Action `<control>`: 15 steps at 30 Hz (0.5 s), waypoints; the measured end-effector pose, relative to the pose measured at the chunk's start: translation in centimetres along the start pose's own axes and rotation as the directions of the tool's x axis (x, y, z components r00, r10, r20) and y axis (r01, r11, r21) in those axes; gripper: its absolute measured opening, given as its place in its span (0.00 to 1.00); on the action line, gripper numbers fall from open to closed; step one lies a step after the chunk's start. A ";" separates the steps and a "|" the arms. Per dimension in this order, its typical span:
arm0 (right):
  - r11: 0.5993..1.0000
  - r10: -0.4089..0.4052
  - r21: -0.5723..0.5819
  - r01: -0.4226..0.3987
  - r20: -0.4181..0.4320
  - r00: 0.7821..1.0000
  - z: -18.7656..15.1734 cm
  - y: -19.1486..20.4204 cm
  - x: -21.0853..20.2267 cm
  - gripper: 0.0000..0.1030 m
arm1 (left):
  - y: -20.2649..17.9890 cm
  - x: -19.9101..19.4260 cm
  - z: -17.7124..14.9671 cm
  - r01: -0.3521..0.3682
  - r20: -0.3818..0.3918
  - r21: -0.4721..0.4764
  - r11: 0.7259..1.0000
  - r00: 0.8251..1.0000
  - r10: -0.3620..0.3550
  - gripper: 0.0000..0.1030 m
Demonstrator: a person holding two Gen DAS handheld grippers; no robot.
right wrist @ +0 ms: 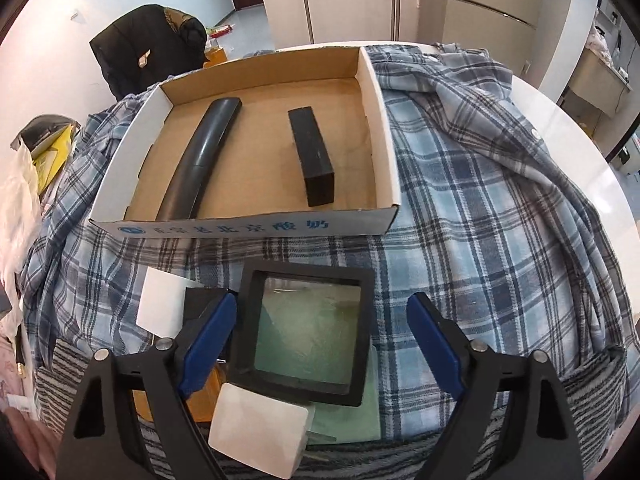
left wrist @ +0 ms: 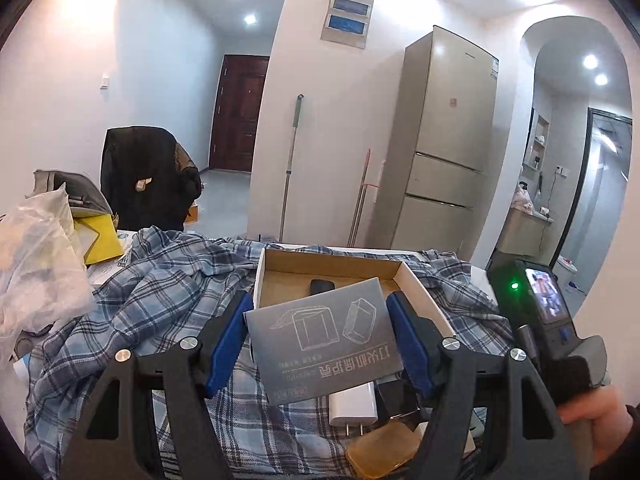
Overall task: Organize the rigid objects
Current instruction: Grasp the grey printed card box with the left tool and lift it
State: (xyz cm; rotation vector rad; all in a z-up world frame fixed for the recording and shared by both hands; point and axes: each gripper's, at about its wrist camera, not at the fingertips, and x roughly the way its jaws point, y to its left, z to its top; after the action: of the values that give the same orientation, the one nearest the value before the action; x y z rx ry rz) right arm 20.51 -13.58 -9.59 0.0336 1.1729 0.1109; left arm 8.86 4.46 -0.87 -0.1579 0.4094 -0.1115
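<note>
Setting: a cardboard tray (right wrist: pixel 384 128) lies on a blue plaid shirt (right wrist: pixel 460 208) spread over a table; a refrigerator (left wrist: pixel 448 136) stands behind.
Already sorted: a dark curved bar (right wrist: pixel 200 160) and a black rectangular block (right wrist: pixel 314 156) lie well apart on the tray floor.
Left gripper (left wrist: pixel 320 340): clamped on a grey printed carton (left wrist: pixel 320 336), blue pads pressing both its side edges; the carton is held in the air just before the tray's near wall, above a white plug adapter (left wrist: pixel 354 404) and an amber block (left wrist: pixel 380 454).
Right gripper (right wrist: pixel 320 344): jaws apart, pointing steeply down over a black square-framed case (right wrist: pixel 308 328) with a greenish window; the left pad is at or just beside its left edge, the right pad stands clear of it.
Remaining pile: a white adapter (right wrist: pixel 256 436) and a white card (right wrist: pixel 160 308) lie beside the case.
Step in hand: judged as carrying the carton to the tray while the right gripper lines up on the case.
Next move: lower the carton into free floor between or beside the two placed items; centre the right jaws so both pads meet opposite edges of the frame before closing.
</note>
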 end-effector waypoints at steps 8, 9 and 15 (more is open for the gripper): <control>0.999 -0.020 -0.035 0.019 -0.015 1.000 0.1 1.5 0.5 0.84 | 0.4 0.0 0.0 -0.003 -0.009 -0.028 1.000 1.000 0.002 0.69; 0.999 -0.026 -0.039 0.025 -0.015 1.000 0.1 1.6 0.6 0.84 | 0.5 0.1 0.0 -0.003 -0.010 -0.032 0.999 1.000 0.003 0.69; 0.999 -0.024 -0.033 0.023 -0.032 0.999 -0.2 1.2 1.3 0.71 | 0.7 -0.2 0.1 -0.003 -0.002 -0.034 0.999 1.000 0.003 0.69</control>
State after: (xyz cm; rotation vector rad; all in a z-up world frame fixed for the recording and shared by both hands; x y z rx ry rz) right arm 20.79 -12.21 -10.78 -0.0106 1.2035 0.1103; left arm 8.81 5.16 -0.82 -0.1911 0.4133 -0.1016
